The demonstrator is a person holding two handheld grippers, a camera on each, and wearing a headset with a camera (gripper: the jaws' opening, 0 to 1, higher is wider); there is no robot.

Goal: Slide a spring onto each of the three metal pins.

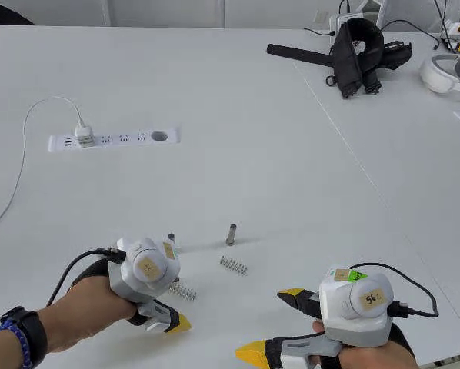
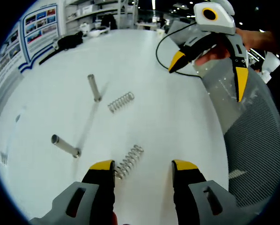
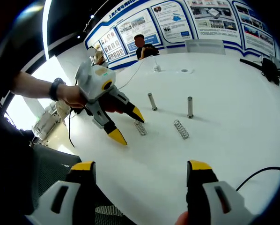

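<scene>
Two metal pins [image 2: 94, 88] stood bare on the white table [image 1: 215, 92], two springs [image 1: 233, 265] lying loose nearby, so no spring was fitted yet. Left gripper [image 2: 142, 165] hung wide open and empty over the near spring [image 2: 129, 161]; right gripper [image 3: 140, 165] was open, empty.

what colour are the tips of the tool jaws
Yellow, on both tools. Clearest in the left gripper view: the left tool up close, the right tool beyond.

We make out "56" on the round sticker [image 1: 372, 298] atop the right tool [image 1: 270, 324]. The print on the wall posters [image 3: 170, 21] is too small for us to read.
</scene>
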